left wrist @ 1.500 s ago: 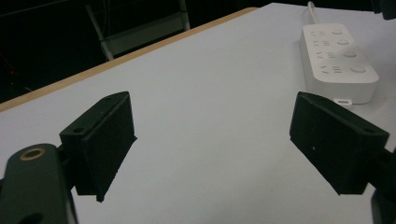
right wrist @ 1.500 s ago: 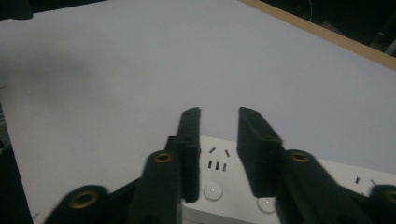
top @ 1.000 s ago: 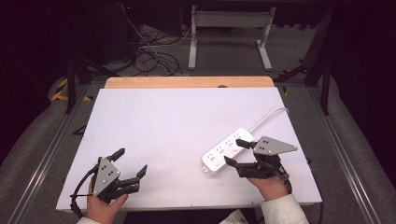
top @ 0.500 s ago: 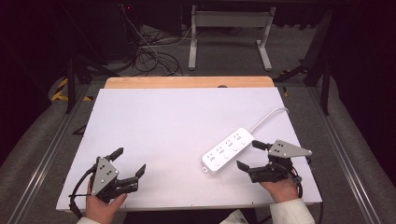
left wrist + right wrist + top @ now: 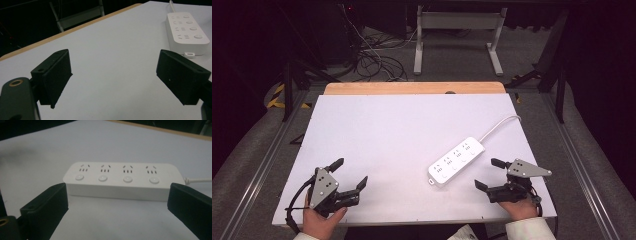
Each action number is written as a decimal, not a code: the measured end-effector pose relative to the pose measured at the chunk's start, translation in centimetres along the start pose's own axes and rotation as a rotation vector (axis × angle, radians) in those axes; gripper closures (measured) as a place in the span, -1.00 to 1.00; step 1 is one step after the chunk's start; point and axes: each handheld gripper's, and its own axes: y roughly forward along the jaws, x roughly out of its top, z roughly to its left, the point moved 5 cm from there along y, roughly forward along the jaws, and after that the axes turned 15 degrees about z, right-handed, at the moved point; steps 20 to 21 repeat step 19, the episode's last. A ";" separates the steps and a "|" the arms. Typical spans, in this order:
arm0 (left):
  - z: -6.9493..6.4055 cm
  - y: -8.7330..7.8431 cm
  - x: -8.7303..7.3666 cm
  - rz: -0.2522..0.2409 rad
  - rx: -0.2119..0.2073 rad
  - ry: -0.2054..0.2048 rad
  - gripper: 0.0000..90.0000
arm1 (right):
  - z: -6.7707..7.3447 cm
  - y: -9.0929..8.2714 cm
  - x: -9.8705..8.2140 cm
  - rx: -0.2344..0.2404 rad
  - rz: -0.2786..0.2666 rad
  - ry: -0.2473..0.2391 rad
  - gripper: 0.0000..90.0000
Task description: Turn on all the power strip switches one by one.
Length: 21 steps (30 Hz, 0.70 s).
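A white power strip (image 5: pixel 457 161) with several sockets and round buttons lies flat on the right half of the white tabletop (image 5: pixel 402 125), its cord (image 5: pixel 499 125) running off to the far right. My right gripper (image 5: pixel 485 173) sits just right of the strip's near end, low over the table. Its jaws have just been opening and stand wide, with nothing between them. In the right gripper view the strip (image 5: pixel 122 181) lies broadside just beyond the open gripper (image 5: pixel 117 207). My left gripper (image 5: pixel 351 171) rests open at the near left; its view (image 5: pixel 112 80) shows the strip (image 5: pixel 187 32) at the upper right.
The table's far edge is a wooden strip (image 5: pixel 412 88). Beyond it, loose cables (image 5: pixel 377 60) lie on the dark floor beside a metal frame's legs (image 5: pixel 457 30). Grey rails run along both sides of the table.
My right gripper has drawn back from the power strip toward the near right corner and sunk lower, its jaws spreading wider. The strip stays put. The left gripper has not moved.
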 end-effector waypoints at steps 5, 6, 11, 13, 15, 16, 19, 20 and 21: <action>-0.1 0.0 -0.2 0.016 -0.008 0.009 -0.71 | -0.4 0.4 -0.9 0.001 0.046 0.020 -0.94; -0.3 0.0 -0.2 0.020 -0.017 0.001 -0.72 | -0.4 0.5 -1.0 0.000 0.049 0.027 -0.94; -0.4 -0.2 -0.5 0.028 -0.015 0.003 -0.72 | -0.4 1.3 -0.8 -0.009 0.063 0.036 -0.94; -0.3 -0.1 -0.6 0.037 -0.006 0.000 -0.72 | -0.6 1.4 -0.6 -0.011 0.083 0.053 -0.94; -0.3 0.0 -0.6 0.041 -0.009 -0.006 -0.72 | -0.8 1.3 -0.6 -0.021 0.090 0.066 -0.94; -0.2 0.1 -0.6 0.041 -0.005 -0.003 -0.72 | -0.9 1.1 -0.5 -0.023 0.077 0.066 -0.94; 0.1 0.4 -0.7 0.042 -0.019 -0.019 -0.72 | -1.0 0.6 -0.4 -0.032 0.031 0.068 -0.94; 0.1 0.4 -0.7 0.042 -0.019 -0.019 -0.72 | -1.0 0.6 -0.4 -0.032 0.031 0.068 -0.94; 0.1 0.4 -0.7 0.042 -0.019 -0.019 -0.72 | -1.0 0.6 -0.4 -0.032 0.031 0.068 -0.94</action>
